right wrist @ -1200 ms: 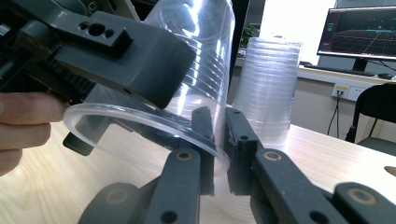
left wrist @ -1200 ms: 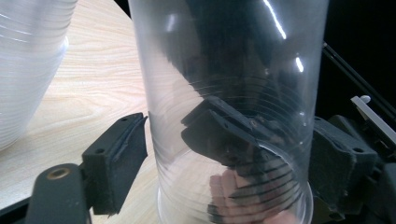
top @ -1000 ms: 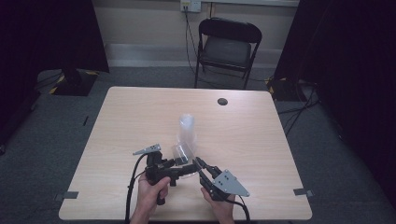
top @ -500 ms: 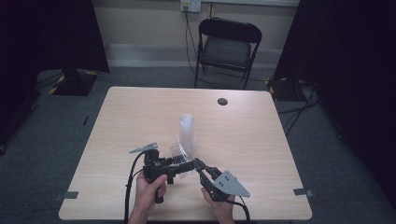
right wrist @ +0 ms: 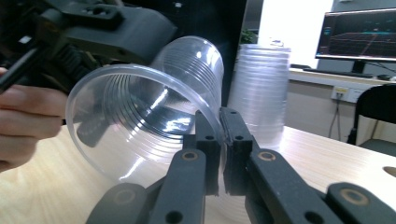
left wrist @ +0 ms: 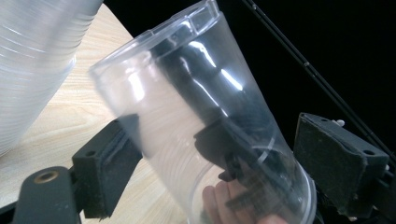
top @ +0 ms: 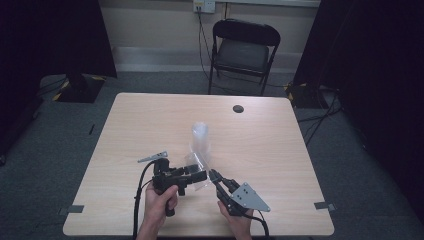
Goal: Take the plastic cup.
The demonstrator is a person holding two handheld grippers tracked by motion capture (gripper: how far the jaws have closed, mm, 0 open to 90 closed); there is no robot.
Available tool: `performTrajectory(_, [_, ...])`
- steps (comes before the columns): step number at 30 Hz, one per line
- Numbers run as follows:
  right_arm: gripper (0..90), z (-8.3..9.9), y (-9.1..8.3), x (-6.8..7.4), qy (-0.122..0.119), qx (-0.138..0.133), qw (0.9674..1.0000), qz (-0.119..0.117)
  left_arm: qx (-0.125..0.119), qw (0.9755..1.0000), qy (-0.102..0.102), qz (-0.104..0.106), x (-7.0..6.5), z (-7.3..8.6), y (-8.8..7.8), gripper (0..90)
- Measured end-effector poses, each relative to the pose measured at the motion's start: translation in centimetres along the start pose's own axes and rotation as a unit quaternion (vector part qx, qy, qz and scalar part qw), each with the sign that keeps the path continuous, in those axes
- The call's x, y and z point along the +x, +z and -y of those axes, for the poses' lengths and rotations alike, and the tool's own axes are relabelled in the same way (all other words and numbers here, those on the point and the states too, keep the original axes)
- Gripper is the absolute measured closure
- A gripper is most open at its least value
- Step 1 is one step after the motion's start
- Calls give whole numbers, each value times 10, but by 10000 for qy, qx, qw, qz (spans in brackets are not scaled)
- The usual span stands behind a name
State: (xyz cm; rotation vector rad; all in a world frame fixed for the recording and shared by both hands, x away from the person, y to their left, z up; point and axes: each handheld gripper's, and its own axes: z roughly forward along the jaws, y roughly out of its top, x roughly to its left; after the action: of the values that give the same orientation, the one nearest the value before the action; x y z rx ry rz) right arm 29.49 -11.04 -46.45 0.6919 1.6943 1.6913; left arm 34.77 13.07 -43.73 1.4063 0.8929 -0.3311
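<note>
A single clear plastic cup lies on its side just above the table, between my two grippers. My left gripper spans its body, with a pad against each side, and in the left gripper view the cup sits between the jaws of that gripper. My right gripper is shut on the cup's rim: one jaw is inside the cup, the other outside, and they meet at the right gripper's tips. Just behind stands a stack of clear cups, upright.
The light wooden table has a small black round disc near its far edge. A black folding chair stands beyond the table. A lit monitor is far off in the right gripper view.
The left gripper has shifted slightly to the left with the cup. The right gripper has stayed close at the cup's rim. The stack has not moved.
</note>
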Motion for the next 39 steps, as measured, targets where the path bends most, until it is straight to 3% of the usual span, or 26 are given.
performTrajectory(7, [871,0,-3,-6,134,121,9998,99,46,9998,163,-140,0,1,-2,151])
performTrajectory(12, [871,0,-5,-12,409,278,9987,143,107,9989,322,-332,0,2,-2,150])
performTrajectory(16, [871,-1,-7,-17,518,383,9978,181,-44,9965,629,-556,-2,4,-5,156])
performTrajectory(18, [871,-1,-8,-19,528,473,9973,204,27,9960,692,-562,-2,4,-5,156])
performTrajectory(21, [871,-2,-8,-21,587,588,9964,150,118,9937,816,-754,0,4,-6,156])
performTrajectory(25, [871,-4,-8,-23,645,808,9945,192,114,9865,1207,-1099,-2,5,-8,156])
performTrajectory(27, [870,-5,-9,-26,696,942,9930,175,154,9810,1480,-1245,-2,5,-8,158])
performTrajectory(28, [871,-5,-9,-27,698,1023,9921,177,152,9796,1540,-1279,-2,5,-8,159])
performTrajectory(31, [870,-5,-9,-31,766,1181,9900,36,78,9683,1967,-1539,-4,7,-9,161])
performTrajectory(33, [871,-5,-10,-34,812,1223,9892,5,44,9621,2167,-1654,-4,7,-11,161])
performTrajectory(36, [871,-6,-11,-37,864,1300,9877,-39,14,9559,2328,-1789,-3,8,-11,161])
performTrajectory(37, [871,-7,-11,-37,865,1329,9873,-51,27,9522,2429,-1852,-3,8,-12,161])
performTrajectory(39, [870,-9,-10,-38,943,1473,9844,-184,88,9484,2594,-1822,-3,9,-13,161])
